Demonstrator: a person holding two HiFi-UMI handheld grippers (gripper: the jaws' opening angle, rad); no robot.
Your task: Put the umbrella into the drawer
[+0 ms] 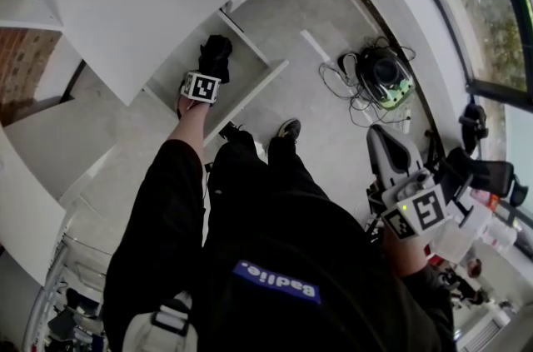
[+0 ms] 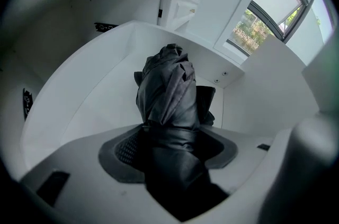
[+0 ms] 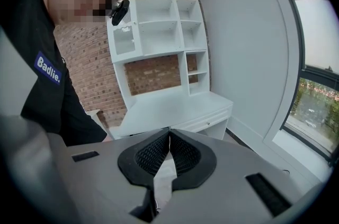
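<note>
My left tool (image 2: 170, 146) is clamped round the bunched fabric of the folded black umbrella (image 2: 167, 85), light, soft, probably slippery, held down inside the open white drawer (image 2: 90, 106), while my right tool (image 3: 168, 151) is closed, empty.

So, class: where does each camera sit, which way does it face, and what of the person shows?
Head view: on the head, facing down at the drawer; torso, legs, left tongs, right tongs.
Left gripper view: on the left tongs, facing into the drawer; tongs clamp the umbrella.
Right gripper view: on the right tongs, facing the desk; shut tongs, torso.
Shared: head and left views show drawer, umbrella.
</note>
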